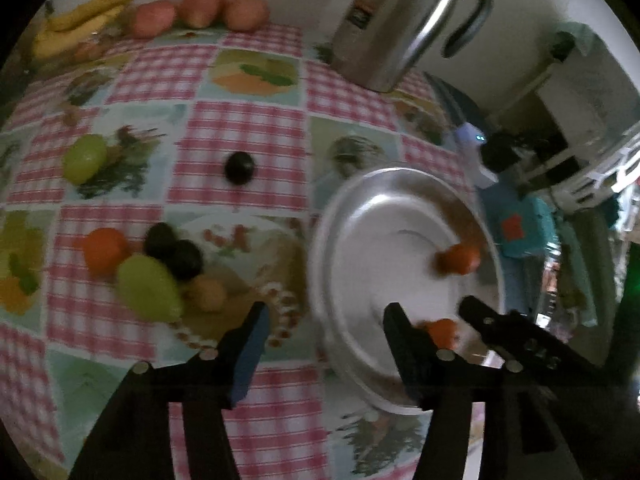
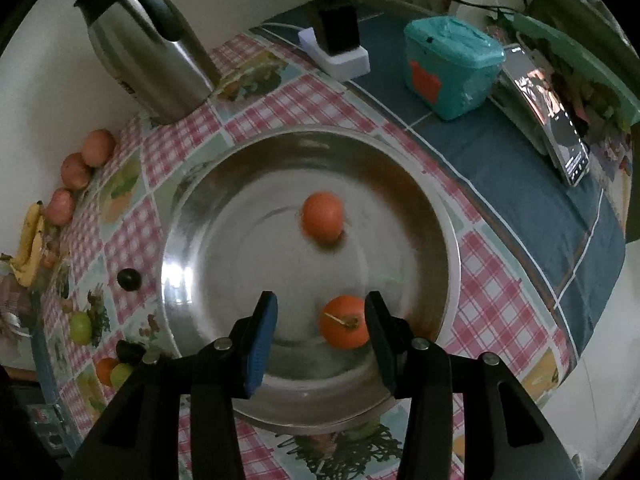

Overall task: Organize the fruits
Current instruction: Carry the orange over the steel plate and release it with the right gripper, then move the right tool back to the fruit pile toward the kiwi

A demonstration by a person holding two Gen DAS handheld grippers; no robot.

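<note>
Fruit sorting centres on the round steel plate [image 2: 400,168], where two small orange fruits [image 2: 322,217] rest. The right claw [image 2: 320,316] hangs parted, one fruit [image 2: 344,322] beside its right finger, ungripped. The left claw [image 1: 324,320] gapes empty over the plate's rim, apparently ready for the loose fruits on the desk [image 1: 240,132].

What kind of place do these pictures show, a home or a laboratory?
Most likely a home, perhaps a kitchen or dining table. A checked tablecloth with fruit pictures covers it, a steel thermos jug stands by the wall, and bananas lie near a phone left playing.
</note>
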